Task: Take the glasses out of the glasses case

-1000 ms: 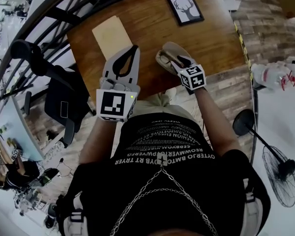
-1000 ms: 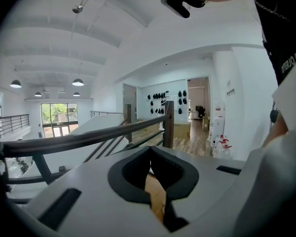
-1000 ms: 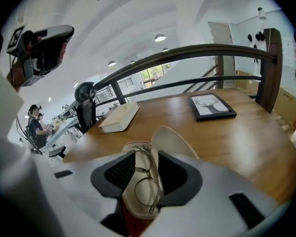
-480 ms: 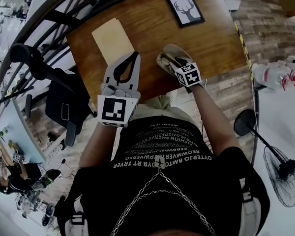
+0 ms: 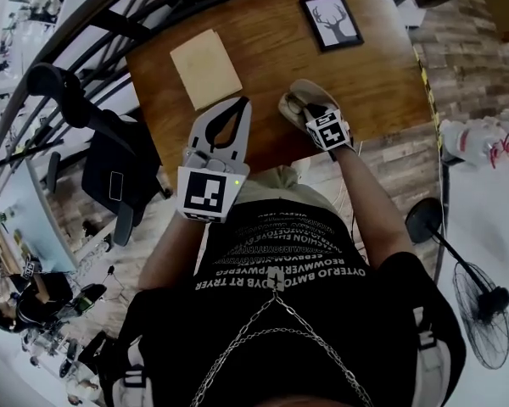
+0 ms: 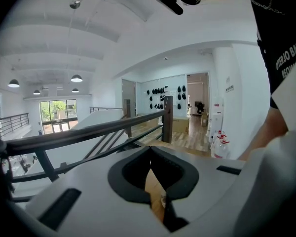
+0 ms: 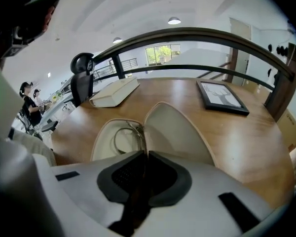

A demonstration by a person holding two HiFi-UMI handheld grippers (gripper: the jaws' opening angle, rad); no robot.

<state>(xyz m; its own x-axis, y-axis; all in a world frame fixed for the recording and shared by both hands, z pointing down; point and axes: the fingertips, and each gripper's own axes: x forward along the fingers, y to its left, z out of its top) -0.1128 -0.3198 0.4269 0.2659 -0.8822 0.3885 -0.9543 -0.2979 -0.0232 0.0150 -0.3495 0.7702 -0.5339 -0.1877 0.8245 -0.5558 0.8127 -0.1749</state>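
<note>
Case at table edge; right tool just clamped glasses; left tool closed.

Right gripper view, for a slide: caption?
Hand-held gripper, jaws just closed on glasses in the open case on table.

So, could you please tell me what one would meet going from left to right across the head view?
black office chair → flat beige pad → open beige glasses case → black floor fan

The right gripper partly hides the glasses.
</note>
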